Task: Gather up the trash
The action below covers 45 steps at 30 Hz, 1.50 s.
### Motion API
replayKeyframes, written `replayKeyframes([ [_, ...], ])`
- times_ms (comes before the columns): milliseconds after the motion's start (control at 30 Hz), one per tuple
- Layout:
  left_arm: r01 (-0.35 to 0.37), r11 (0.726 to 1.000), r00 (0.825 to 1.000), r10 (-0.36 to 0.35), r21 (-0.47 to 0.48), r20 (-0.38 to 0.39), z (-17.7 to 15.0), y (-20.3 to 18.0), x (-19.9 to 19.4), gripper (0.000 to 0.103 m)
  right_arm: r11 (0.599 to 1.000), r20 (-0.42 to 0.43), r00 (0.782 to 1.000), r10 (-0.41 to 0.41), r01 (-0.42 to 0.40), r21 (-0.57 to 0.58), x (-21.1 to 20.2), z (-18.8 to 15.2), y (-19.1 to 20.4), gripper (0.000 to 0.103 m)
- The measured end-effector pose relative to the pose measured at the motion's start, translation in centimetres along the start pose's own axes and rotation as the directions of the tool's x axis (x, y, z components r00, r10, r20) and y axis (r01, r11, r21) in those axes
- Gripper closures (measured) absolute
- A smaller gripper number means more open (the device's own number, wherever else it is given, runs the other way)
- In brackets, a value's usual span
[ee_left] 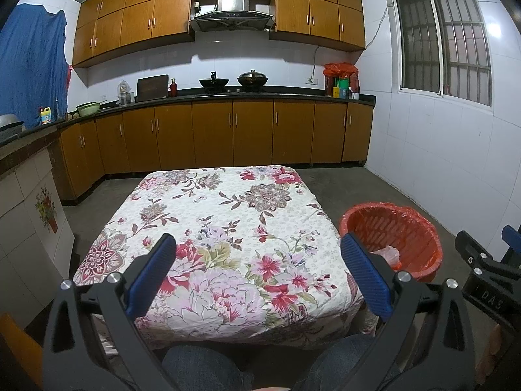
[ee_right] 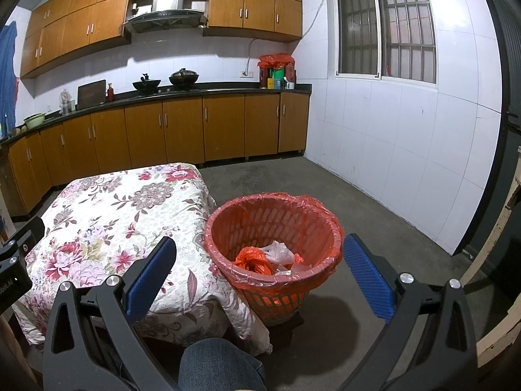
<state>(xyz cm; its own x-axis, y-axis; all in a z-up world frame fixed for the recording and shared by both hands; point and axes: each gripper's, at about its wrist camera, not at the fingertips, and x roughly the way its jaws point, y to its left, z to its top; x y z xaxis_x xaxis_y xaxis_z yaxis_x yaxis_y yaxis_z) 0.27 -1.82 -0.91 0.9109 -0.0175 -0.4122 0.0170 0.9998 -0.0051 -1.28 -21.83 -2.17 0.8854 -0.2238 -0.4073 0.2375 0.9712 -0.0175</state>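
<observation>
A red basket bin (ee_right: 276, 224) lined with a red plastic bag stands on the floor at the table's right side; it also shows in the left wrist view (ee_left: 394, 228). Inside lie a crumpled orange bag (ee_right: 252, 259) and a white bag (ee_right: 278, 251). A low table with a floral cloth (ee_left: 221, 228) shows nothing lying on it. My left gripper (ee_left: 259, 273) is open and empty above the table's near edge. My right gripper (ee_right: 260, 275) is open and empty, held just before the bin.
Brown kitchen cabinets and a dark counter (ee_left: 228, 93) with woks run along the far wall. A white tiled wall with a barred window (ee_right: 387, 26) is on the right. Grey concrete floor (ee_right: 374, 215) surrounds the bin. The person's knees (ee_left: 208, 368) are at the table's near edge.
</observation>
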Motion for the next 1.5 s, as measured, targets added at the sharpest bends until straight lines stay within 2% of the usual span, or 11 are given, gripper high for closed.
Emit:
replayKeyframes([
  [1500,0.0,1.0,1.0,0.0,0.0,-0.003,-0.02,-0.04,0.01,0.004,1.0,-0.006,1.0,0.001,-0.001,0.001,-0.06,0.0,-0.09,0.002],
])
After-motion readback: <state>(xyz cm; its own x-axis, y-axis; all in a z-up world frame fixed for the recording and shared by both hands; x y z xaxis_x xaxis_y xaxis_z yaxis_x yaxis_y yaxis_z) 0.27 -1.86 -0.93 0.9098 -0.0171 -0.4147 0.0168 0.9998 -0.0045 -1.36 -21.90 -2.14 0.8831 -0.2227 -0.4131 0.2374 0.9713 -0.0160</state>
